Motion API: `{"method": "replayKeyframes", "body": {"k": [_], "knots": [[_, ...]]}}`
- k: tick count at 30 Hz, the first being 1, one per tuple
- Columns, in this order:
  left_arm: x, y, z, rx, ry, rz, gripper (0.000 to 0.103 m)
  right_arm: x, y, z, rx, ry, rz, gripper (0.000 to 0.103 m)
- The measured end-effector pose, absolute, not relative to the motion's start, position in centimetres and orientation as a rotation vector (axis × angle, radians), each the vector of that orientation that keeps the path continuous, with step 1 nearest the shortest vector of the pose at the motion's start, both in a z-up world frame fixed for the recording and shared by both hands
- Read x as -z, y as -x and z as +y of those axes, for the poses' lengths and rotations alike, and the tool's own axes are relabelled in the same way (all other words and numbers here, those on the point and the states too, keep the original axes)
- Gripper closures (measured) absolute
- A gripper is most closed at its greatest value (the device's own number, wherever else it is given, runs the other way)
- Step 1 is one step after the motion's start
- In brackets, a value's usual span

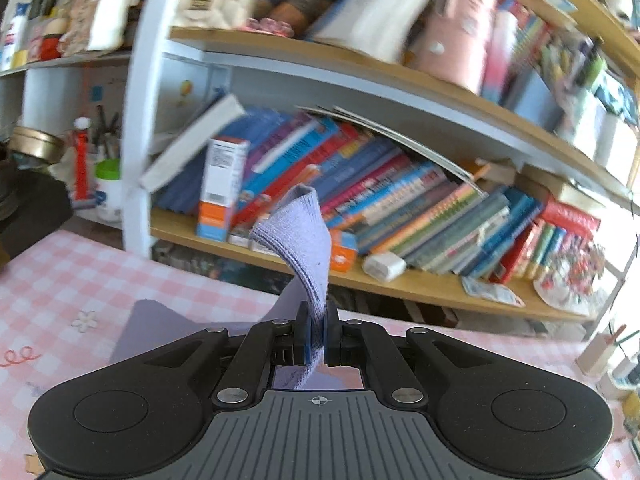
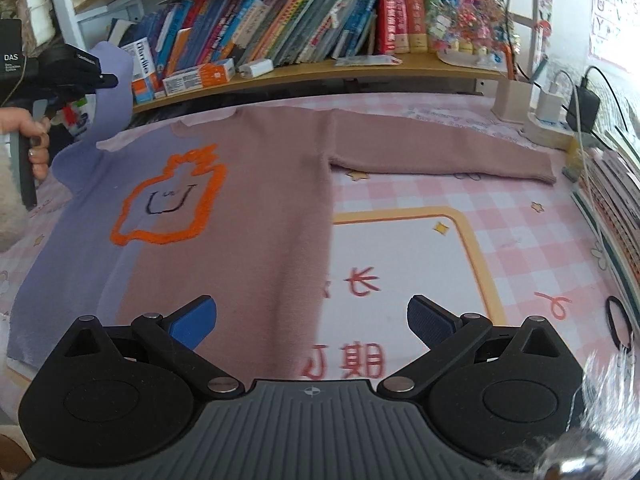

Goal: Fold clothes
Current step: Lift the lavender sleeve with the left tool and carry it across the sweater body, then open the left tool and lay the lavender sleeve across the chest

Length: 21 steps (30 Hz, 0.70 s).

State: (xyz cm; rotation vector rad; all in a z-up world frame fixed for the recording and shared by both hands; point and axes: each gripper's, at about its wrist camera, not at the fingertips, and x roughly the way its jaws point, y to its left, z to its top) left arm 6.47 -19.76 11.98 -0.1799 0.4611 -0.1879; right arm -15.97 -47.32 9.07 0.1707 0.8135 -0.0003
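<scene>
Left tongs (image 1: 316,338): clamped tight on the lilac sleeve (image 1: 304,240), whose cuff stands up above the jaws, lifted off the tabletop (image 1: 60,280).
Right tongs (image 2: 312,322): spread wide, holding nothing, hovering over the near hem with the sweater's right edge running between the two blue pads (image 2: 192,320).
Sweater (image 2: 240,208): one garment, half lilac and half dusty pink, lying flat and face up ahead of the right tongs, an orange outline figure on its chest.
Pink sleeve (image 2: 440,152): stretched straight out, ahead and to the right of the right tongs, flat on the tabletop, not folded.
Progress: early, by my read. The body lies spread out with no fold visible in it; only the lilac sleeve is up in the air, looking ready to be carried across the chest.
Left to do: lay that sleeve in, fold the pink sleeve in, then fold the body.
Count: one sweater, two sleeves, two tongs, one hair tie (image 2: 618,322) far right of the right tongs.
Behind: bookshelf (image 2: 320,72) crammed with books beyond the sweater.
</scene>
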Motion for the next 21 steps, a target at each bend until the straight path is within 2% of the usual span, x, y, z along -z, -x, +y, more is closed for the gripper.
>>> {"method": "replayKeyframes", "body": {"k": [12,15,17,18,19,21], "knots": [[-9.2,-7.5,-27.1,0.265,0.07,0.529,0.099,-8.6,17.1,-50.3,0.045,-0.209,0.826,0.0],[-8.0,-8.1,-28.2,0.272,0.048,0.591,0.095,-8.4,17.4,-50.7,0.058,-0.215,0.833,0.0],[-7.1,-8.5,-28.7,0.286,0.048,0.653,0.088,-8.3,17.6,-50.8,0.064,-0.218,0.837,0.0],[-6.6,-8.7,-28.9,0.294,0.049,0.684,0.074,-8.3,17.7,-50.8,0.066,-0.218,0.837,0.0],[-6.4,-8.7,-29.1,0.307,0.049,0.71,0.05,-8.2,17.7,-50.8,0.067,-0.218,0.837,0.0],[-6.4,-8.0,-29.4,0.35,0.043,0.723,0.029,-8.2,17.7,-50.7,0.064,-0.219,0.835,0.0]]}}
